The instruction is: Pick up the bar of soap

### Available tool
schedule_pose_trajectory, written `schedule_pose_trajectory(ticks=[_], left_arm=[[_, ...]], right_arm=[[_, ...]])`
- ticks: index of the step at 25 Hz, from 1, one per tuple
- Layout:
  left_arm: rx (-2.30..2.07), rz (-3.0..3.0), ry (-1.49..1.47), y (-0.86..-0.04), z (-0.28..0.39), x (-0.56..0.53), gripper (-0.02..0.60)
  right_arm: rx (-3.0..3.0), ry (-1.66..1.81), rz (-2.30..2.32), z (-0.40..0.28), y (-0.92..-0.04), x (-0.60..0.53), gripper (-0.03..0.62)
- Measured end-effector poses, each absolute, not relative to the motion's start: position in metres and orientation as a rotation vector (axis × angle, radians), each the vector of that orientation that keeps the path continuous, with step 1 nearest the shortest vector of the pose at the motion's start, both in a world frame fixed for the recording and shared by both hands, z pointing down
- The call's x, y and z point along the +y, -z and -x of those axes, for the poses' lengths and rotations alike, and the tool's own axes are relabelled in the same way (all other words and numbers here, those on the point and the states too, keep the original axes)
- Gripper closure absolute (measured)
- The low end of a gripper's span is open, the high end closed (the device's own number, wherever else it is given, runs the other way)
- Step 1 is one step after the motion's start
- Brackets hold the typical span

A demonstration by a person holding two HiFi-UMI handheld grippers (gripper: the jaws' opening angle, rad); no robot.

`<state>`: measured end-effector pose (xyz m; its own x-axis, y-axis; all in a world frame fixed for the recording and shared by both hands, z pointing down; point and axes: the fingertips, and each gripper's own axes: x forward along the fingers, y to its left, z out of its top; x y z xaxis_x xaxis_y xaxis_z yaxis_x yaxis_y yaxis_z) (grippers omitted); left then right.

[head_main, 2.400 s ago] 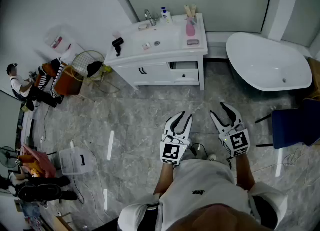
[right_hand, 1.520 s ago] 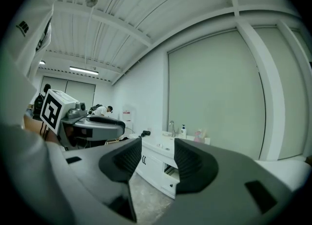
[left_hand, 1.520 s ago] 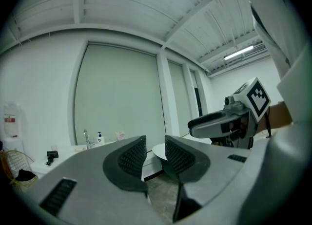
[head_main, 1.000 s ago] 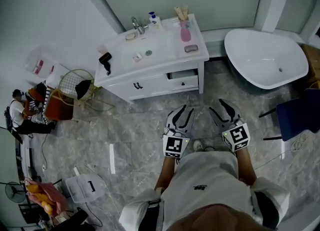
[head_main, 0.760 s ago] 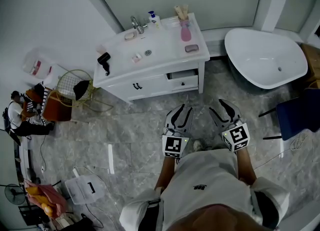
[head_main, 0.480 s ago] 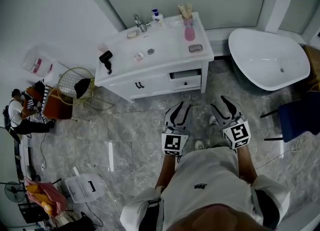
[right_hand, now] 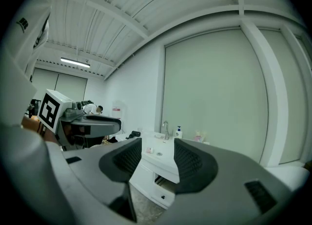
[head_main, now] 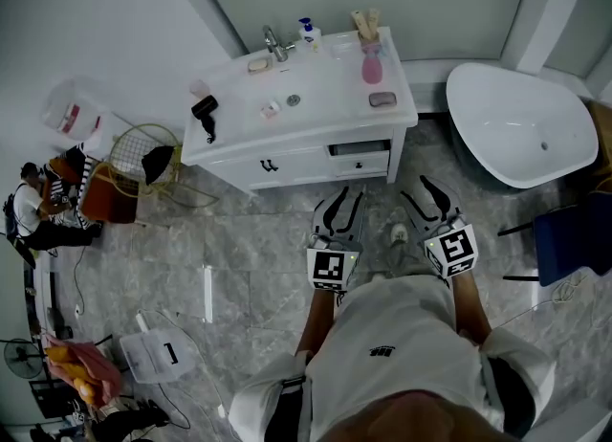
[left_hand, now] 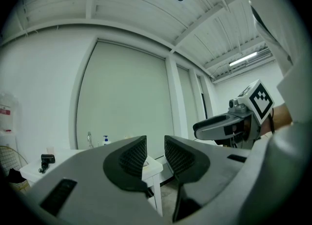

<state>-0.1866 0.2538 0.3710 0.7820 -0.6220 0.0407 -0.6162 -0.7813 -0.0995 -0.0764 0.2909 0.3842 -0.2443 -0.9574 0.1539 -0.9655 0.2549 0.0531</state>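
Observation:
A white vanity (head_main: 316, 134) stands against the far wall, its basin holding a small pale bar (head_main: 272, 108) beside the drain. A beige bar in a dish (head_main: 258, 64) lies by the faucet (head_main: 274, 43), and a mauve block (head_main: 382, 99) rests on the right of the counter. I cannot tell which is the soap. My left gripper (head_main: 341, 209) and right gripper (head_main: 429, 200) hover over the floor short of the vanity, both open and holding nothing. The vanity (right_hand: 163, 163) shows between the right gripper's (right_hand: 157, 147) fingers. The left gripper (left_hand: 155, 143) has a narrow gap.
A black hair dryer (head_main: 205, 110), a pink bottle (head_main: 371, 65) and a pump bottle (head_main: 311, 29) share the counter. One vanity drawer (head_main: 361, 148) is ajar. A white bathtub (head_main: 521, 124) stands at right, a wire basket (head_main: 143, 158) at left. A person (head_main: 33, 210) crouches far left.
The view has moved toward the vanity, which now sits lower and closer in the head view. Both grippers stay out in front, still open and empty.

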Motion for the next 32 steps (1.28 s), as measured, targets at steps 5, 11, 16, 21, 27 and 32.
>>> schedule_pose_trajectory(ticks=[5, 11, 16, 21, 27, 32], left_arm=[[0.996, 2.89, 0.106, -0.372, 0.169, 0.227, 0.459], [0.989, 2.887, 0.127, -0.371, 0.147, 0.195, 0.459], [1.001, 2.894, 0.143, -0.372, 0.126, 0.167, 0.459], [1.017, 2.883, 0.162, -0.375, 0.103, 0.143, 0.459], [1.063, 2.867, 0.179, -0.375, 0.078, 0.117, 0.459], [1.088, 2.848, 0.211, -0.377, 0.059, 0.098, 0.459]], right_arm=[[-2.365, -0.074, -1.831, 0.061, -0.382, 0.262, 0.375], [-2.375, -0.095, -1.825, 0.042, -0.384, 0.23, 0.375], [-2.385, -0.119, -1.815, 0.021, -0.387, 0.201, 0.375], [-2.398, -0.133, -1.802, -0.003, -0.39, 0.176, 0.375], [-2.428, -0.143, -1.772, -0.03, -0.394, 0.148, 0.375], [-2.456, -0.155, -1.744, -0.049, -0.394, 0.128, 0.375]])
